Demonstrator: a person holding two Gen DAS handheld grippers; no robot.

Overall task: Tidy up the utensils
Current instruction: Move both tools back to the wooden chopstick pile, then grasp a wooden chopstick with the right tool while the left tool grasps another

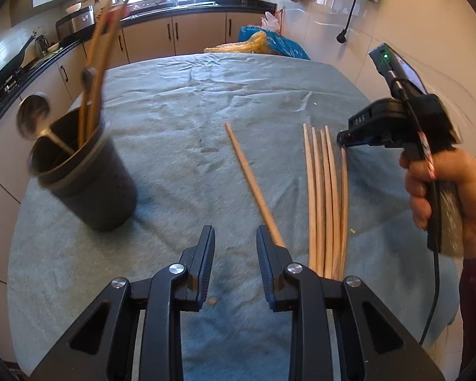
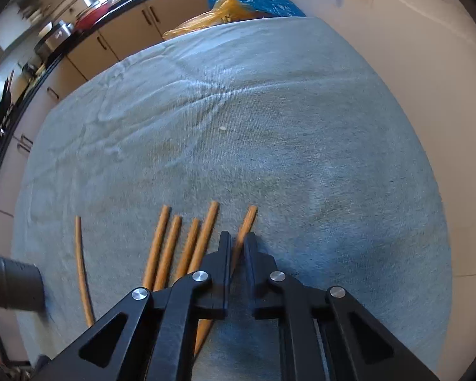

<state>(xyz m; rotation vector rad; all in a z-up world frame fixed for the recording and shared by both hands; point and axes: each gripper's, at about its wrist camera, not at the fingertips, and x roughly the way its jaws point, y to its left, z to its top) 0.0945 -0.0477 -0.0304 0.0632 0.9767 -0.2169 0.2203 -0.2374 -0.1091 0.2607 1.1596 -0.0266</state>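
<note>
Chopsticks (image 2: 187, 247) lie on the cloth (image 2: 269, 127); right gripper (image 2: 237, 247) pinches the rightmost chopstick (image 2: 249, 219) near its far tip. Left gripper (image 1: 234, 244) hangs open, empty, the holder (image 1: 85, 177) far left. Gripped so near the end, it may pivot and slip out.

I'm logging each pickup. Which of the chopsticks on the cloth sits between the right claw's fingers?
The rightmost chopstick, at the right edge of the bundle. It runs between the right claw fingers; the other four lie left of them, and one lies alone farther left.
</note>
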